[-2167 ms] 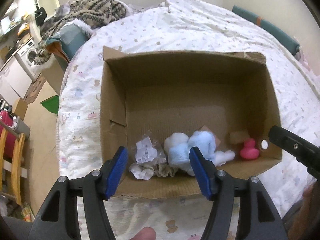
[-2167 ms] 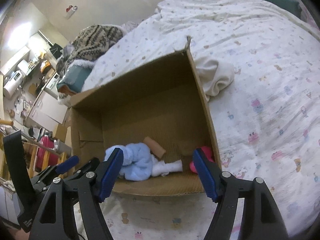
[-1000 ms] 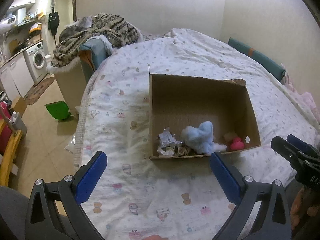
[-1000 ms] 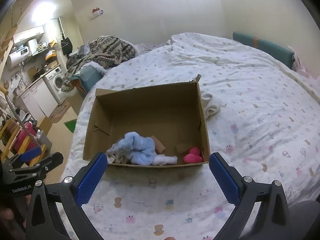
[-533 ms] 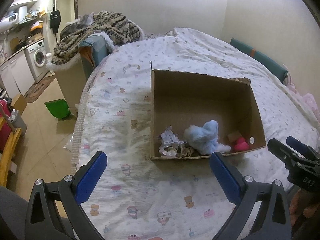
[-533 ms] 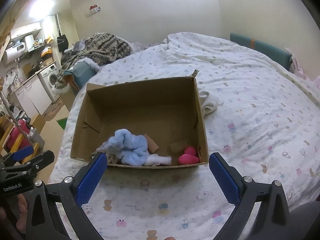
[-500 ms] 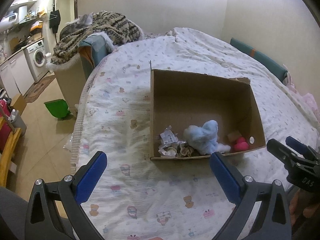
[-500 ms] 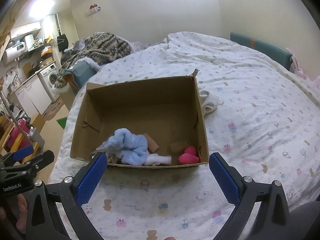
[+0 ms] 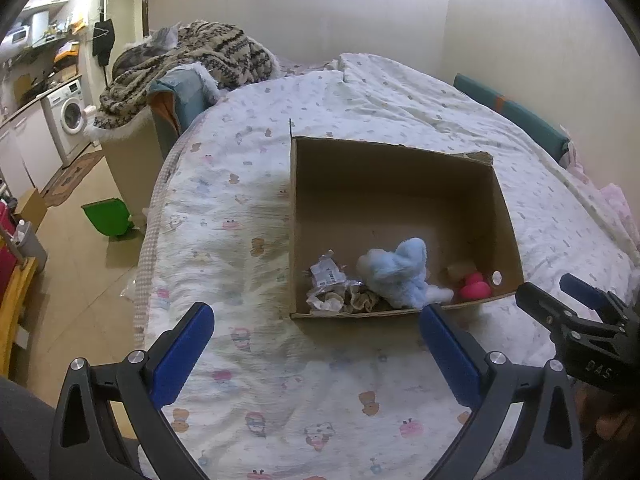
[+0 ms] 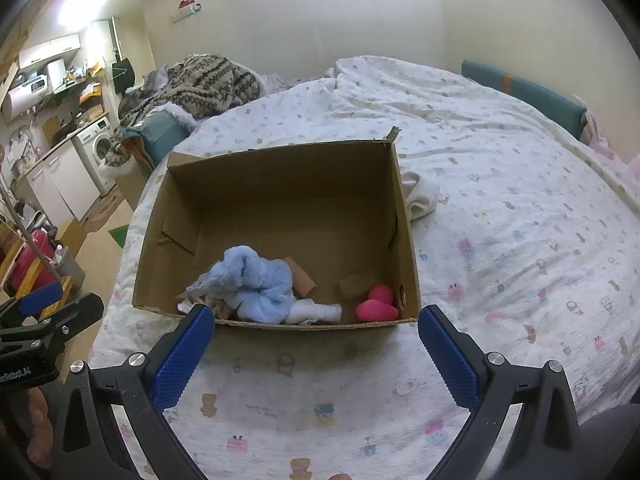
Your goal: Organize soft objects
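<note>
An open cardboard box (image 9: 400, 152) (image 10: 280, 152) sits on the bed. Along its near wall lie a light blue plush toy (image 9: 400, 272) (image 10: 256, 280), a crumpled plastic-wrapped bundle (image 9: 330, 280), a beige sock (image 9: 362, 300) and a pink rubber duck (image 9: 474, 286) (image 10: 378, 304). My left gripper (image 9: 316, 344) is open and empty, held back above the bedspread in front of the box. My right gripper (image 10: 316, 344) is open and empty, also in front of the box. A white cloth (image 10: 420, 196) lies on the bed outside the box's right wall.
The bed has a white patterned cover (image 9: 248, 240) (image 10: 520, 240). A patterned blanket pile (image 9: 192, 56) lies at the bed's far left. The floor on the left holds a green bin (image 9: 106, 216), a washing machine (image 9: 68, 116) and cupboards. A teal headboard cushion (image 10: 524, 96) runs along the right.
Both grippers have pulled back and up from the box and opened wide. The blue plush stays in the box. In the last half second almost nothing moves.
</note>
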`<state>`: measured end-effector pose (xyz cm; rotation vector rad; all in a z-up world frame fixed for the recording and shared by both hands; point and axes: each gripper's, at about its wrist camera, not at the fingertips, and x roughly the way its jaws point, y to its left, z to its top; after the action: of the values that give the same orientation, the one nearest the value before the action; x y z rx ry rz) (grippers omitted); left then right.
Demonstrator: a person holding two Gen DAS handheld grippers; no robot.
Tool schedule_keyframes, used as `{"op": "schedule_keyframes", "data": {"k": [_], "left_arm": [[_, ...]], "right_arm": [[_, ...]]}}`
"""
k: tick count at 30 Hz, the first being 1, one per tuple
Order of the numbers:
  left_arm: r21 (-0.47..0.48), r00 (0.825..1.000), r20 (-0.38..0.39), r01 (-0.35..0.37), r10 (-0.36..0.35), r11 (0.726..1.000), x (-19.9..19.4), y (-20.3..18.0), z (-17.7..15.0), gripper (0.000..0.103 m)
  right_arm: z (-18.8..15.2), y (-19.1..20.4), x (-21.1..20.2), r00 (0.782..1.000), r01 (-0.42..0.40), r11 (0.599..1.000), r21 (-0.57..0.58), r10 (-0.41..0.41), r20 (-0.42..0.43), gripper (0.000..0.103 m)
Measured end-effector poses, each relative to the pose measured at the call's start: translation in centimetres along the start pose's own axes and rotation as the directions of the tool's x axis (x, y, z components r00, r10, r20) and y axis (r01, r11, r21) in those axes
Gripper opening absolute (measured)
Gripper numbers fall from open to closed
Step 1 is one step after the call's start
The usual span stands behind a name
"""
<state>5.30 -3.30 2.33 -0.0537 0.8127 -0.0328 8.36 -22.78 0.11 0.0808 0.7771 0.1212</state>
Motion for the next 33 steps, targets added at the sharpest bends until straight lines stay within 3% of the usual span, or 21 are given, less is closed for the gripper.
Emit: {"op": "schedule_keyframes", "data": {"k": [33], "left_arm": [[-0.009,1.000,-0.017,0.000,0.000,1.000,0.41,0.33,-0.42,0.102]], "right_arm": [[-0.30,-0.77,0.58,1.000,0.011,1.000,0.007,-0.011,-0.007,0.103]]}}
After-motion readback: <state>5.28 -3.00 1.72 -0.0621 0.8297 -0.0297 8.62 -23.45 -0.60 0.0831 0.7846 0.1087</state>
